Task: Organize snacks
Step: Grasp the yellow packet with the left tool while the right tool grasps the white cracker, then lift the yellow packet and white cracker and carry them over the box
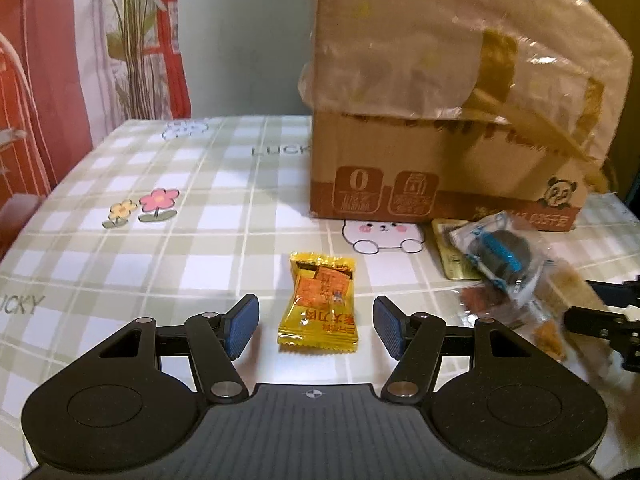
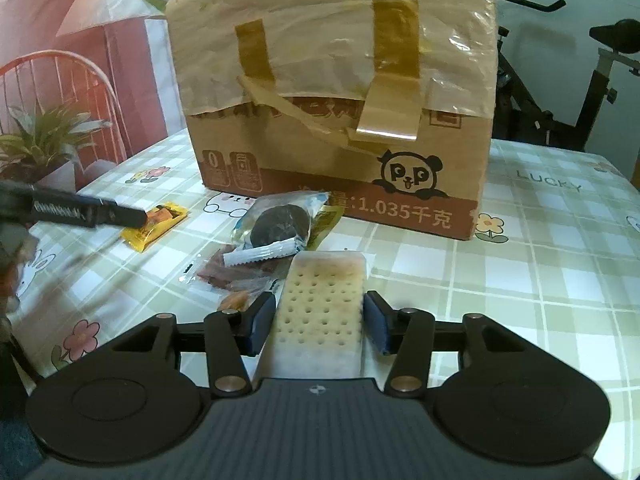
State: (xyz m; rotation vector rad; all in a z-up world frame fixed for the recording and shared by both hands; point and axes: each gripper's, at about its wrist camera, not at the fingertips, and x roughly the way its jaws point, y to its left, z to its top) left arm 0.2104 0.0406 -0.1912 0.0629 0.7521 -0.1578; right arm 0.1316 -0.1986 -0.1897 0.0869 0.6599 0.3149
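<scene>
Left gripper (image 1: 316,326) sits wide, pads (image 1: 240,326) clear on both sides of the yellow packet (image 1: 318,306), nothing held. Right gripper (image 2: 319,320) is narrowed around the cracker pack (image 2: 322,312); pads look at or just off its long sides, so we can't confirm a firm grip yet.

Layout: table (image 1: 160,184) with the checked cloth, box (image 2: 332,120) standing toward the far edge. Yellow packet lies flat and alone mid-table, well short of the box. The rest is a small pile just in front of the box: cookie pack (image 2: 280,226) on top of a green sachet (image 2: 326,222), a reddish-brown strip pack (image 2: 236,272) below them, cracker pack touching that pile on the near side.

Our read: 2 picks in hand, 1 per gripper, sorting barely started.

How we'd do it well:
- Left: centre on the packet's middle, drop until pads almost touch the cloth, then close. It's flat film, so a high close will slip off.
- Right: squeeze gently, crackers will likely crush. Lift straight up so the pack doesn't drag the pile.
- Keep both grippers apart; the left finger already shows close to the pile in the right view.
</scene>
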